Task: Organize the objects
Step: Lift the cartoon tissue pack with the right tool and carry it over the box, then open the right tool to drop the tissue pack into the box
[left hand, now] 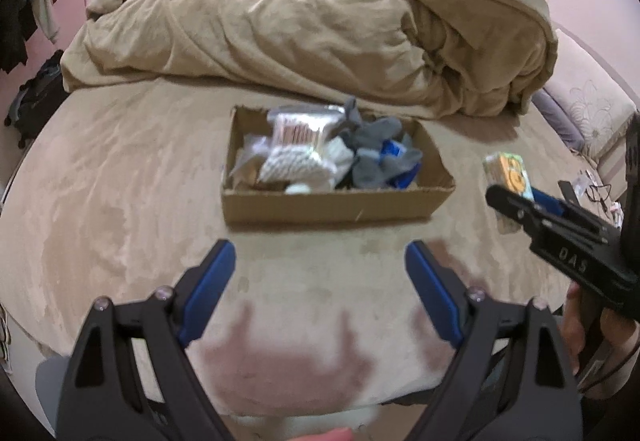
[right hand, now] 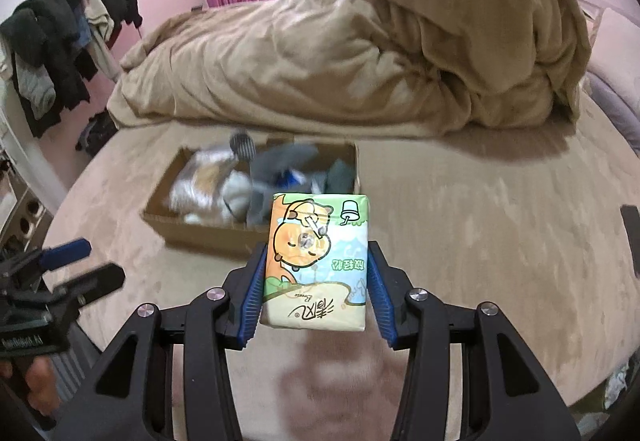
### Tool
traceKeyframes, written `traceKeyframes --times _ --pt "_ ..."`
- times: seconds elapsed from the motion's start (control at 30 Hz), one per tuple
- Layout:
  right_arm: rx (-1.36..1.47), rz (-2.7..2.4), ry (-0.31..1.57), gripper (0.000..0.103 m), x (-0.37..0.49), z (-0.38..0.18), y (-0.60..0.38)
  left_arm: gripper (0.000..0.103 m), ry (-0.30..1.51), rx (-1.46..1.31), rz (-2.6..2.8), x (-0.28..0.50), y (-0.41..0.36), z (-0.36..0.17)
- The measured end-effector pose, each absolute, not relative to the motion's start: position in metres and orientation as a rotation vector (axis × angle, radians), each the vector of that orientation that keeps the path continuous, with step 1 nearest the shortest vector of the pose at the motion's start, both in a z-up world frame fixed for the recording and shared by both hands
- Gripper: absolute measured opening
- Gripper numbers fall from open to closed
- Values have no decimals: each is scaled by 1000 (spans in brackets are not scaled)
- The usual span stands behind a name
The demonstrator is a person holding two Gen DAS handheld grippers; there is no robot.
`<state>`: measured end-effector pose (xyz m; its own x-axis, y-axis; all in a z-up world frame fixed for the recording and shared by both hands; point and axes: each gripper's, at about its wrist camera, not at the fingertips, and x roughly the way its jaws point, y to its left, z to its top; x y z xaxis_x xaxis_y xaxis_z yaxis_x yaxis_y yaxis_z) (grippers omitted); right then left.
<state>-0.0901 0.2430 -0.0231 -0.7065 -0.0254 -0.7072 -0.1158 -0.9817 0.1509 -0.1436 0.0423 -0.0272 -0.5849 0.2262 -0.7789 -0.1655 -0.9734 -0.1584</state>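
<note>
The right gripper [right hand: 316,281] clamps a tissue pack [right hand: 318,261] between its blue pads, holding it above the bed [right hand: 480,241], just right of the cardboard box [left hand: 332,207]. The box sits mid-bed with grey socks [left hand: 370,149] and packets inside. The left gripper [left hand: 320,265] hangs wide apart, nothing in it, near the box's front wall.

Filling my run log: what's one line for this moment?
right gripper: shut on tissue pack | left gripper: open, empty | box: socks, packets inside
</note>
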Motion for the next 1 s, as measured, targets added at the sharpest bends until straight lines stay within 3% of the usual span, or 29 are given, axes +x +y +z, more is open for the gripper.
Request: traceKeyframes --times 0.37,0.87,0.93,1.0 --pt "-1180 2860 299 49 -137 -31 241 88 -99 -1272 2645 -200 40 -29" --pt "-1269 2820 337 50 -202 -86 261 88 -63 -1394 2623 -253 52 -94" --pt "-1268 2828 320 52 -203 -89 260 88 -61 -1393 2628 -254 52 -97" --pt "-1275 2847 327 63 -204 -89 259 88 -55 -1392 2632 -254 53 -97"
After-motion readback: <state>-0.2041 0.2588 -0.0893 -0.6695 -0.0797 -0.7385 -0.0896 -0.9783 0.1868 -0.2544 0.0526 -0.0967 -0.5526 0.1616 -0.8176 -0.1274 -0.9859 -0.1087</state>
